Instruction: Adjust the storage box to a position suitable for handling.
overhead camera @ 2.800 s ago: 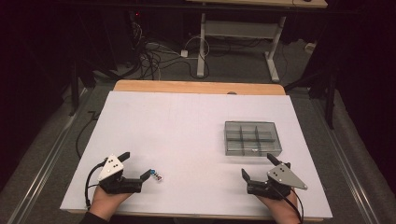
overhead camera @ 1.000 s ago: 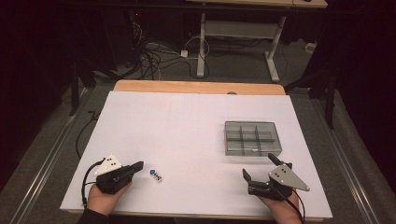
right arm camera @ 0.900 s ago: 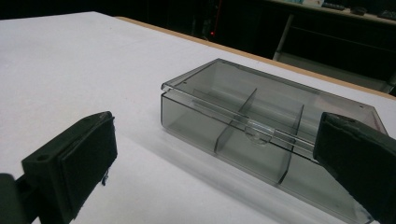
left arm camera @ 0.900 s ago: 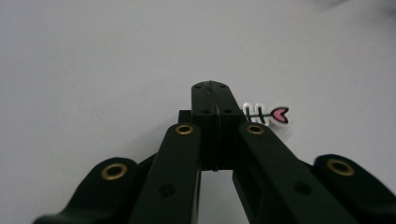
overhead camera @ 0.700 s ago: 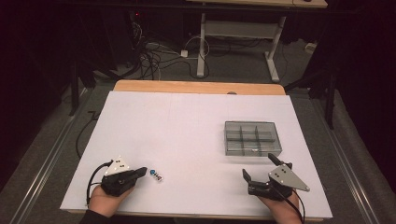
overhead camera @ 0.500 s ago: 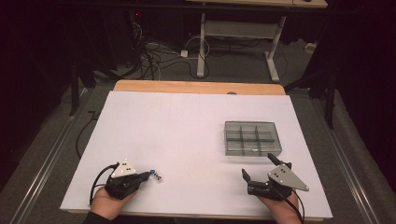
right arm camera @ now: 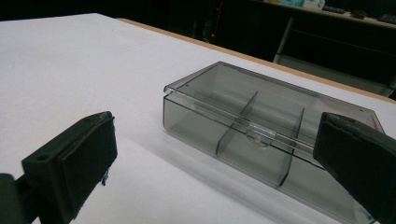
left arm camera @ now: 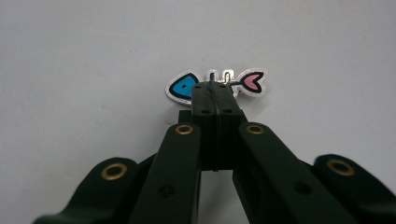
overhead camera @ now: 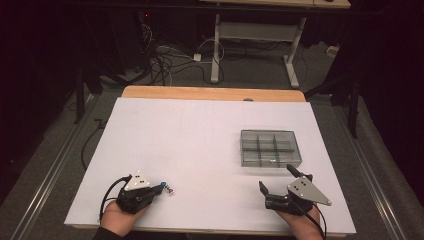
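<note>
A small fish-bone charm (left arm camera: pixel 182 87) with a blue head and pink tail lies flat on the white table (overhead camera: pixel 200 135); the high view shows it near the front left (overhead camera: pixel 170 190). My left gripper (left arm camera: pixel 212 88) is shut, pads pressed together. Its tips sit at the charm's near edge and hide its middle, and the charm is not between the pads. In the high view this gripper (overhead camera: pixel 161 187) lies low on the table in a hand. My right gripper (overhead camera: pixel 276 176) rests at the front right, open and holding nothing. A smoky clear compartment box (right arm camera: pixel 233 107) sits just beyond its jaws.
The compartment box (overhead camera: pixel 270 147) has several divided cells and lies right of the table's centre. A wooden strip (overhead camera: pixel 210 93) runs along the table's far edge. Cables and desk legs are on the dark floor beyond.
My left gripper, jaws shut throughout, has slid right along the table until its tips reach the fish charm. The charm has hardly shifted. The right gripper and the box stay still.
</note>
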